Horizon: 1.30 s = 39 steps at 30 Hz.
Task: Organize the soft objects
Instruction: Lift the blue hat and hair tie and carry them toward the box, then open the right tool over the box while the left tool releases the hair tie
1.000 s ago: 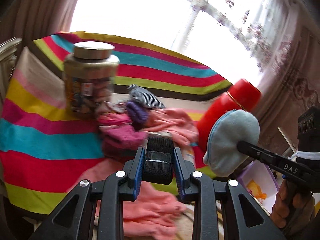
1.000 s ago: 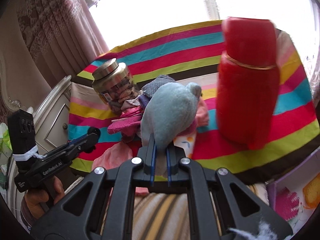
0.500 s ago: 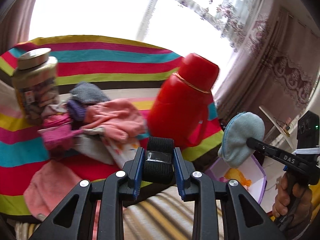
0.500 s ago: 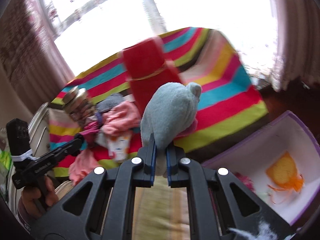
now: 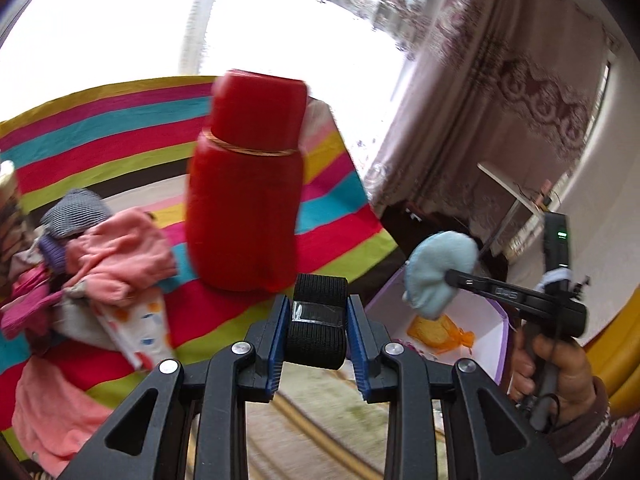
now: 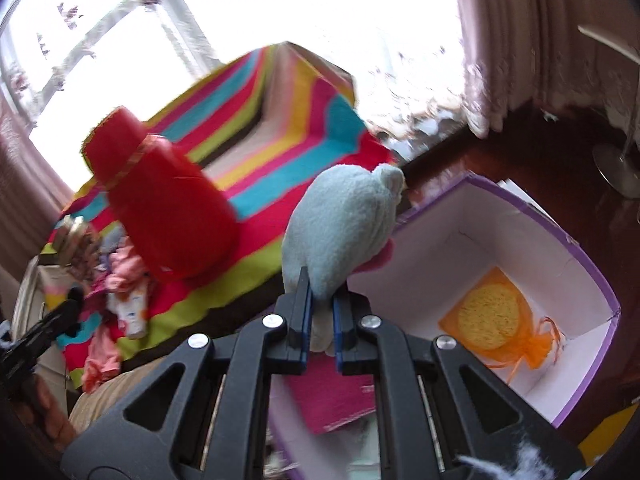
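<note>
My right gripper (image 6: 320,304) is shut on a pale blue plush pad (image 6: 340,232) and holds it above the near corner of a purple-rimmed white box (image 6: 560,236). The pad also shows in the left wrist view (image 5: 436,272), over the box (image 5: 500,316). My left gripper (image 5: 316,320) is shut on a black elastic roll (image 5: 318,316) above the table's front edge. A pile of pink, purple and grey soft clothes (image 5: 100,264) lies on the striped cloth (image 5: 100,128) at the left.
A tall red flask (image 5: 248,184) stands on the striped cloth beside the pile. The box holds an orange mesh pouch with a yellow sponge (image 6: 496,320) and a pink cloth (image 6: 332,396). A jar (image 6: 72,240) stands behind the clothes.
Both grippers have swung right, away from the clothes pile. The right gripper has carried the blue pad from over the table to above the box.
</note>
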Each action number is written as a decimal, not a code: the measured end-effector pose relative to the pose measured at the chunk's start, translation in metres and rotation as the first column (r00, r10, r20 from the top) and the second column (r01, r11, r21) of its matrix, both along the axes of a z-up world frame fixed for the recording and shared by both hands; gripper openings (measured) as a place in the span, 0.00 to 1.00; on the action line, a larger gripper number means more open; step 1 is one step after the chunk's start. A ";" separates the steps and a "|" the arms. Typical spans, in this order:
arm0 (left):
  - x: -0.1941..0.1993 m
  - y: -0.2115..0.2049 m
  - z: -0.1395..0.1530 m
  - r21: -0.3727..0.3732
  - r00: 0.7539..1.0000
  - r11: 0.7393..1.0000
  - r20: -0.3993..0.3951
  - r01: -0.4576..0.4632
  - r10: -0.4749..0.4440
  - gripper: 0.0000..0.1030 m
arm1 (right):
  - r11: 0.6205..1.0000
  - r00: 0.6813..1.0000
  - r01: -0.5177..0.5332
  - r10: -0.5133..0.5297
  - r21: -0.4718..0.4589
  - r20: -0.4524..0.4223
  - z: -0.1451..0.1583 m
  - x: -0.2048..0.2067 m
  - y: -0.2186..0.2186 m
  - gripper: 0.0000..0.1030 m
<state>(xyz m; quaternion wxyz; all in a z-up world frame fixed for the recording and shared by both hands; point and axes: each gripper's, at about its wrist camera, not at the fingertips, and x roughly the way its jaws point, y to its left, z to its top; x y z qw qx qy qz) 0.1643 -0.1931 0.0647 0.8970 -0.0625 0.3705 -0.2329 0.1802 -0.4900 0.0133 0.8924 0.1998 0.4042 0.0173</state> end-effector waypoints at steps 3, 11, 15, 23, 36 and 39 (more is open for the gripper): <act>0.001 -0.019 0.001 0.014 0.999 0.999 -0.004 0.039 -0.039 0.29 | 0.999 0.999 0.032 -0.032 -0.006 -0.029 -0.010 0.002 -0.013 0.16; 0.006 -0.070 -0.001 0.040 0.990 0.990 -0.018 0.137 -0.136 0.29 | 0.994 0.993 0.108 -0.108 -0.005 -0.040 -0.009 -0.010 -0.034 0.32; 0.011 -0.089 -0.002 0.035 0.984 0.984 -0.030 0.175 -0.174 0.29 | 0.991 0.992 0.128 -0.129 -0.038 -0.011 -0.001 -0.015 -0.036 0.46; 0.028 -0.108 -0.001 0.028 0.984 0.985 -0.043 0.172 -0.171 0.56 | 0.993 0.994 0.108 -0.108 -0.056 0.000 0.006 -0.018 -0.031 0.56; 0.024 -0.085 -0.003 0.010 0.989 0.990 -0.057 0.140 -0.139 0.56 | 0.996 0.999 0.032 -0.032 -0.084 0.000 0.015 -0.021 -0.005 0.59; 0.022 -0.077 0.000 0.007 0.991 0.992 -0.051 0.127 -0.126 0.56 | 0.995 1.000 -0.006 0.007 -0.096 0.009 0.021 -0.022 0.008 0.61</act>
